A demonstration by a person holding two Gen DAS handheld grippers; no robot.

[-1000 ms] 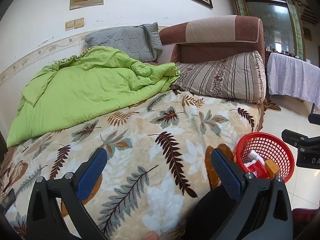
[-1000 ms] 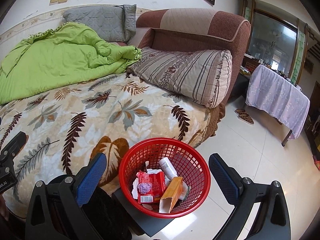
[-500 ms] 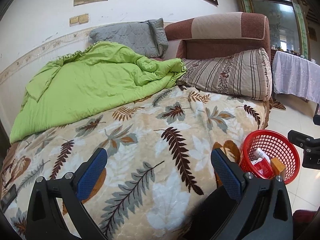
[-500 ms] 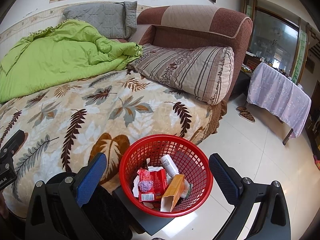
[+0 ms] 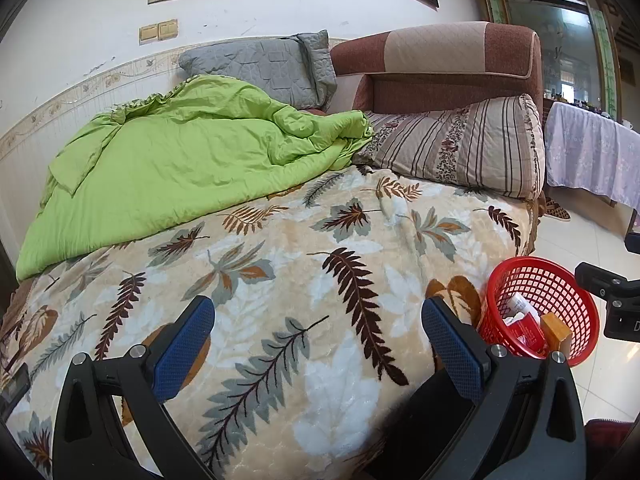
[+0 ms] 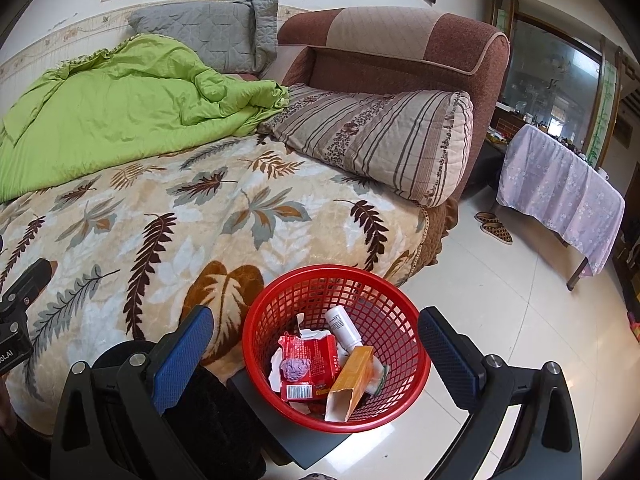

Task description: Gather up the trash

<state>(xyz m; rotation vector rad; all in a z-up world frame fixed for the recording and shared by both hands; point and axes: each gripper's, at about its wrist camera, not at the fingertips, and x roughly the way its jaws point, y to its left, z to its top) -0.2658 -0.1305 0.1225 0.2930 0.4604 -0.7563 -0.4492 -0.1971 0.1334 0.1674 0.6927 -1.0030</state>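
A red mesh basket (image 6: 376, 304) stands on a dark stool beside the bed; it also shows in the left wrist view (image 5: 560, 292). It holds a red snack wrapper (image 6: 312, 364), an orange carton (image 6: 352, 380), a white tube (image 6: 342, 326) and torn paper. My right gripper (image 6: 316, 344) is open and empty, hovering above the basket. My left gripper (image 5: 320, 336) is open and empty above the leaf-patterned blanket (image 5: 280, 280).
A green quilt (image 5: 180, 160), a grey pillow (image 5: 260, 68) and a striped pillow (image 5: 460, 148) lie on the bed. A covered table (image 6: 560, 184) and slippers (image 6: 494, 228) are on the tiled floor to the right.
Both grippers have risen and drawn back slightly; the bed and basket sit lower and farther in view. Both stay open and empty.
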